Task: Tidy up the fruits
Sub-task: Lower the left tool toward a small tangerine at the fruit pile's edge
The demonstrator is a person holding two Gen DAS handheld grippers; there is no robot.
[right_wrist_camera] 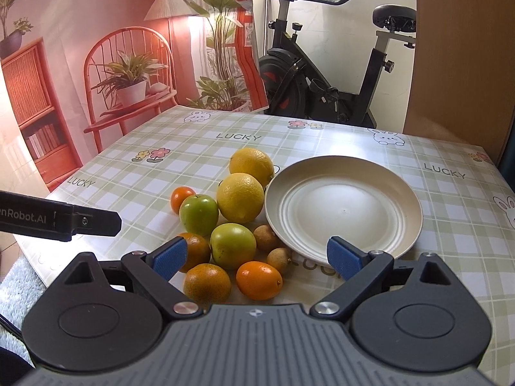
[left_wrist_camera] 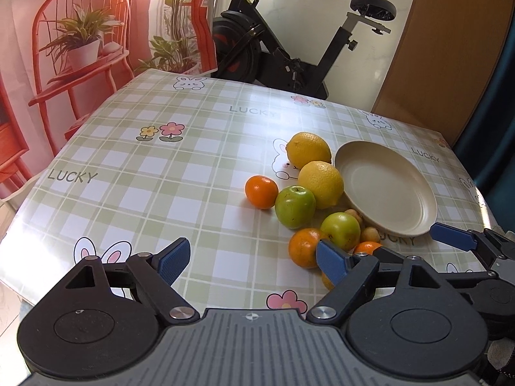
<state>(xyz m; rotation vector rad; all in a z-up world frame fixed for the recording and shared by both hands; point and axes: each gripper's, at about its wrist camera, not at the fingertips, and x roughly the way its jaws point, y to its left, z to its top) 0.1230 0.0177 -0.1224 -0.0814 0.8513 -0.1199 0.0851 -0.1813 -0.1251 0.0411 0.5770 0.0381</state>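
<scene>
A cream plate (right_wrist_camera: 413, 225) sits bare on the checked tablecloth, with a cluster of fruit at its left rim. The cluster holds two yellow citrus (right_wrist_camera: 239, 196), two green apples (right_wrist_camera: 232, 246), several small oranges (right_wrist_camera: 259, 280) and two brown longans (right_wrist_camera: 279, 260). My right gripper (right_wrist_camera: 257, 260) hangs open over the cluster's near edge, its pads gripping nothing. My left gripper (left_wrist_camera: 254, 257) stands open to the left of the fruit (left_wrist_camera: 294, 206) over bare cloth. One orange (left_wrist_camera: 304, 246) shows partly behind its right finger. The plate (left_wrist_camera: 418, 177) lies beyond.
The table (right_wrist_camera: 193, 148) ends at a far edge, with an exercise bike (right_wrist_camera: 322, 74) behind it and a printed backdrop (right_wrist_camera: 96, 64) at the left. A wooden panel (right_wrist_camera: 457, 48) stands at the right. One finger of the left gripper (right_wrist_camera: 93, 222) reaches in from the left.
</scene>
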